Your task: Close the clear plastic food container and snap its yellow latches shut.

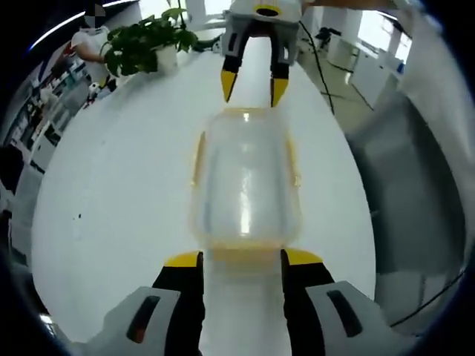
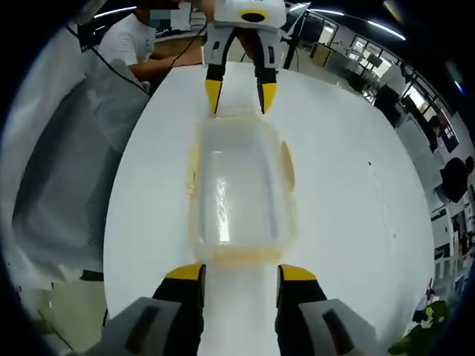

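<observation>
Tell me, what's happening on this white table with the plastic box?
A person holds a claw in each hand, one at each end of a clear plastic food container on a white table. The left claw and the right claw both stand open, facing each other across the container. The lid appears to be on. Yellow latches run along its sides; whether they are snapped is unclear.

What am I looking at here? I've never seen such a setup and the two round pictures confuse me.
No robot: a person holds a two-jaw gripper in each hand, each carrying a fisheye camera. The left gripper view looks along the left gripper; the right gripper faces it. The right gripper view is the reverse. Between them, on a white table, lies a clear container with its lid on and yellow latches. Both grippers are open at its ends, holding nothing. A plant stands behind.
</observation>
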Motion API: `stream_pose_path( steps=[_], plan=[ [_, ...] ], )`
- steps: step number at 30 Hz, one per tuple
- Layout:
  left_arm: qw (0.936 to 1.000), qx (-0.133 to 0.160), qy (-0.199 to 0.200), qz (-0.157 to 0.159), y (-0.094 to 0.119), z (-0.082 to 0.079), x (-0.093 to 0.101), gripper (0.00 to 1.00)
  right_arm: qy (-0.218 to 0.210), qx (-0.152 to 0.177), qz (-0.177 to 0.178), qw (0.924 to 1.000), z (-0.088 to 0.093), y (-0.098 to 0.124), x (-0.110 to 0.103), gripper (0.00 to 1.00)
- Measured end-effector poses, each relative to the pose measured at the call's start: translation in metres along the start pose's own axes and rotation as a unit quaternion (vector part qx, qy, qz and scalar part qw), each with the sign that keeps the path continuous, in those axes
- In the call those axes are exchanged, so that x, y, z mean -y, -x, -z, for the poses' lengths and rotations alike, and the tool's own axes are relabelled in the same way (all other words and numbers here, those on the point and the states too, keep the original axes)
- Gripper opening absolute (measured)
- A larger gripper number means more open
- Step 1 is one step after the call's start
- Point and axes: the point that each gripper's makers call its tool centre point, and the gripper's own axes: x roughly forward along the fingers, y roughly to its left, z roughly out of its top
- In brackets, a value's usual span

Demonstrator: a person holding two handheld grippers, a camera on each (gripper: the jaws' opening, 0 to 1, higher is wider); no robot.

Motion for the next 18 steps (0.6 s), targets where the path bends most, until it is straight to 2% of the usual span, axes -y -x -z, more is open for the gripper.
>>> stream_pose_path(
  steps=[4,8,11,14,16,17,18],
  plan=[
    [0.9980,0.019,0.060,0.002,0.007,0.002,0.000,0.45,-0.076,0.031,0.013,0.9965,-0.009,0.007,0.010,0.34],
    [0.9935,0.040,0.107,0.002,0.011,0.002,0.002,0.47,-0.128,0.050,0.021,0.9903,-0.016,0.010,0.014,0.32],
    [0.9900,0.035,0.136,0.007,0.010,0.008,0.005,0.46,-0.166,0.057,0.032,0.9840,-0.020,0.009,0.016,0.32],
    [0.9793,0.045,0.197,0.007,0.008,0.009,0.007,0.46,-0.192,0.062,0.047,0.9783,-0.025,0.009,0.017,0.31],
    [0.9722,0.064,0.225,0.008,0.007,0.004,0.007,0.46,-0.227,0.072,0.046,0.9702,-0.031,0.008,0.015,0.31],
    [0.9664,0.072,0.246,0.011,0.008,0.002,0.009,0.46,-0.239,0.074,0.047,0.9671,-0.032,0.007,0.015,0.31],
    [0.9545,0.086,0.285,0.012,0.008,-0.002,0.008,0.46,-0.261,0.073,0.048,0.9615,-0.033,0.007,0.014,0.30]
  ],
)
